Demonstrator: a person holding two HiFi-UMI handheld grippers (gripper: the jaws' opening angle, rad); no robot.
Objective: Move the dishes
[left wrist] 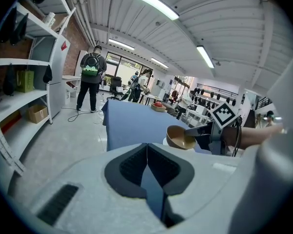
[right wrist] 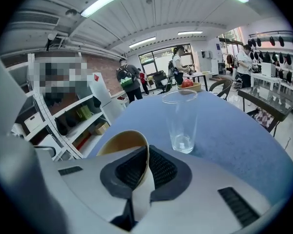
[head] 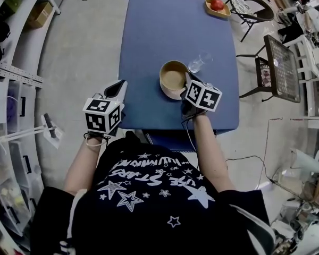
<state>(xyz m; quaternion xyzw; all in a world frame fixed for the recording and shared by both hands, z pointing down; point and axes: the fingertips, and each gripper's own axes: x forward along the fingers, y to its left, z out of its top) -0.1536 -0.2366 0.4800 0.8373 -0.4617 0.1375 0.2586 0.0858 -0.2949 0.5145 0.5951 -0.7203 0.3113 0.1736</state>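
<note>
A tan bowl (head: 173, 77) stands near the front right of the blue table (head: 149, 47). My right gripper (head: 189, 87) is shut on the bowl's near rim; in the right gripper view the rim (right wrist: 133, 150) runs between the closed pads. The bowl (left wrist: 180, 137) looks slightly lifted in the left gripper view. An empty clear glass (right wrist: 180, 121) stands just behind the bowl, to its right (head: 200, 62). A yellow dish holding a red fruit (head: 217, 6) sits at the table's far right corner. My left gripper (head: 116, 88) hovers by the table's left edge, shut and empty (left wrist: 147, 152).
A black chair (head: 279, 68) stands right of the table and another (head: 252, 7) is by the far corner. White shelves (head: 10, 78) line the left side. People stand far beyond the table (left wrist: 91, 77).
</note>
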